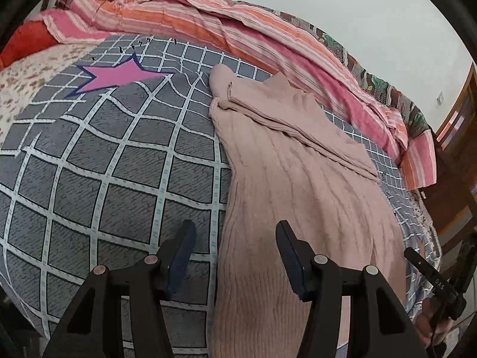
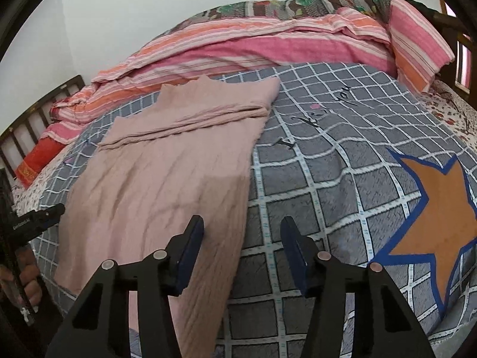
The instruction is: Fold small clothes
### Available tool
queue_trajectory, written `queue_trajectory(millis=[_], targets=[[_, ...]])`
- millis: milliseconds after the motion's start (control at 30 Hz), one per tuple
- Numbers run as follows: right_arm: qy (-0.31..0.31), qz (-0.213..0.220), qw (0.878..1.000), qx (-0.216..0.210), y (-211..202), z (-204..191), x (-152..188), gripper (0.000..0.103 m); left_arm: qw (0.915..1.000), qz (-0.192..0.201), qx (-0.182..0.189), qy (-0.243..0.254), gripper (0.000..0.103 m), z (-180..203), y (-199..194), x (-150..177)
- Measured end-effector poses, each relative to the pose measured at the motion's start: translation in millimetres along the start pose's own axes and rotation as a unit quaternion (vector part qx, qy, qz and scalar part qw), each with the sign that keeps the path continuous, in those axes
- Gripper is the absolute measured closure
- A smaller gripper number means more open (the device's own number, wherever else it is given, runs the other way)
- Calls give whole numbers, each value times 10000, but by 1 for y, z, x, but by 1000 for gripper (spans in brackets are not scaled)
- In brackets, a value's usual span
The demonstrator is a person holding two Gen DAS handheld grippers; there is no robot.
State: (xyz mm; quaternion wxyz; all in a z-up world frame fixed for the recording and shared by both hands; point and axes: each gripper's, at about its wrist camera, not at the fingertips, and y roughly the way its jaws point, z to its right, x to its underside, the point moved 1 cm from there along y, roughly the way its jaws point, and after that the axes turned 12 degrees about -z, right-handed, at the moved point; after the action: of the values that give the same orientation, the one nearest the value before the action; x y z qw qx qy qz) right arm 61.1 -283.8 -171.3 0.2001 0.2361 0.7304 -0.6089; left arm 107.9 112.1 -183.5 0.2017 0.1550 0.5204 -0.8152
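A pale pink ribbed knit top (image 1: 286,179) lies flat on the grey checked bedspread (image 1: 119,164), lengthwise away from me, with its sleeves folded across the upper part (image 2: 208,110). My left gripper (image 1: 235,229) hovers open over the near left edge of the top, with that edge running beneath the gap between its fingers. My right gripper (image 2: 242,223) stands open over the near right edge (image 2: 238,208) in the same way. No pad presses on cloth.
A pink and orange striped quilt (image 1: 238,35) is bunched along the far side of the bed. A pink star (image 1: 119,74) and an orange star (image 2: 441,217) are printed on the spread. A hand (image 1: 429,322) shows at the right edge, and a wooden bed frame (image 2: 35,119) lies beyond.
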Motion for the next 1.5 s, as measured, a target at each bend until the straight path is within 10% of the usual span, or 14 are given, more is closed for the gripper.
queue_trajectory(millis=[200, 767, 1500], targets=[[-132, -105, 9999, -32, 13, -11, -13, 70, 9998, -44, 101, 140, 51, 2, 8, -13], [59, 1, 9993, 367, 42, -6, -46, 69, 9981, 108, 14, 606, 51, 21, 33, -43], [-232, -119, 9980, 574, 29, -19, -9, 71, 9956, -244, 567, 703, 51, 20, 18, -7]])
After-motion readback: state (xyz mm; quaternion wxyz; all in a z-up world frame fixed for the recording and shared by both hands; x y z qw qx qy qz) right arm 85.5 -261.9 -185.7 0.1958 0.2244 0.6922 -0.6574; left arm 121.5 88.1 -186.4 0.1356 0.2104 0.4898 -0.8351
